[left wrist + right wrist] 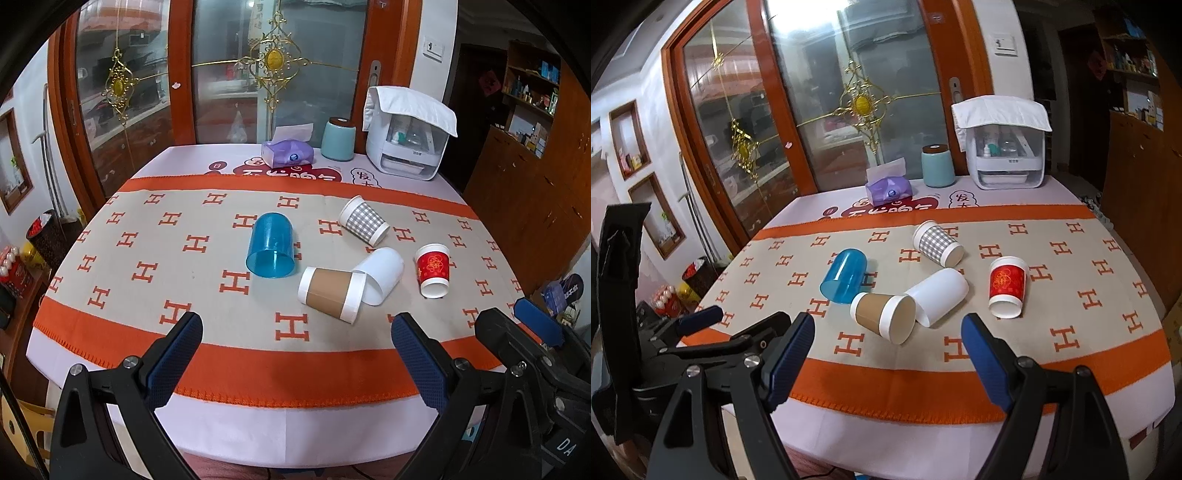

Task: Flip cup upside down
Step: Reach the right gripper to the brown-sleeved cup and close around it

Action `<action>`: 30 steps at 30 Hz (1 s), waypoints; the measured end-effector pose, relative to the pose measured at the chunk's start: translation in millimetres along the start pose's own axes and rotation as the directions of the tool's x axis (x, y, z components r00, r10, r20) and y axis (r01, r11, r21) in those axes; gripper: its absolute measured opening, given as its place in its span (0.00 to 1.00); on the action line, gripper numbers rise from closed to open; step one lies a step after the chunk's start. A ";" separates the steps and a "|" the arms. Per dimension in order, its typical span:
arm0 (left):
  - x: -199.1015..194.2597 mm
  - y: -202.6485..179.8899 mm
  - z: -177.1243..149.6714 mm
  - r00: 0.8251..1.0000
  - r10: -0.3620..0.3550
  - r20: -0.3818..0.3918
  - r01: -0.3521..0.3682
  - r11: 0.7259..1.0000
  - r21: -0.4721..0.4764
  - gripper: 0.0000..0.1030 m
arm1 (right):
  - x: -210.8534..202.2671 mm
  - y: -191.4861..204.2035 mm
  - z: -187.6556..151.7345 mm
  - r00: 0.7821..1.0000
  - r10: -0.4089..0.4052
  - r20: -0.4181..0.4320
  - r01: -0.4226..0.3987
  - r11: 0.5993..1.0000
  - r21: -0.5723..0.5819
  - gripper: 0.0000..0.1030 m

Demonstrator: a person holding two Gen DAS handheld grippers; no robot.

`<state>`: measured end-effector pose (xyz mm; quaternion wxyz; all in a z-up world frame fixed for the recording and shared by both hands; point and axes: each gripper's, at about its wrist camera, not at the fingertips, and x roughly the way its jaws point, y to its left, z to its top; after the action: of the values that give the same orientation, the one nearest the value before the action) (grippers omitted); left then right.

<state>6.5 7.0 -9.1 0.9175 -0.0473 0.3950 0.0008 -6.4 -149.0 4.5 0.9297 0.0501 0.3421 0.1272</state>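
Observation:
Several cups lie on their sides on the patterned cloth: a blue plastic cup (271, 245) (843, 276), a brown paper cup (331, 294) (882, 316), a white cup (380, 275) (940, 295), a grey checked cup (364, 220) (937, 243) and a red paper cup (433, 269) (1006, 291). My left gripper (295, 332) is open and empty above the table's near edge. My right gripper (888, 334) is open and empty, just short of the brown cup. Each gripper shows at the edge of the other's view.
At the far side of the table (258, 432) stand a purple tissue pack (286, 153), a teal canister (338, 139) and a white appliance with a cloth on it (406, 136). Glass doors are behind. A wooden cabinet (535, 192) stands to the right.

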 end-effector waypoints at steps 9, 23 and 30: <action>33.2 23.4 18.3 0.996 -0.055 -0.076 0.052 0.998 -0.032 0.99 | 38.1 10.3 29.2 0.997 0.025 -0.076 -0.033 0.994 -0.101 0.80; 104.2 84.0 32.2 0.992 -0.001 -0.128 -0.013 0.994 -0.109 0.99 | 174.8 27.9 46.5 0.911 0.013 -0.411 -0.157 0.935 -0.319 0.80; 135.6 105.1 25.2 0.984 0.000 -0.180 -0.026 0.990 -0.138 0.99 | 220.7 45.9 34.4 0.850 -0.052 -0.525 -0.214 0.875 -0.433 0.80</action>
<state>113.9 109.0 -99.2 0.8726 -0.1089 0.4752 0.0304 168.5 -45.3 -98.7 0.7785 -0.2015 0.5363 0.2563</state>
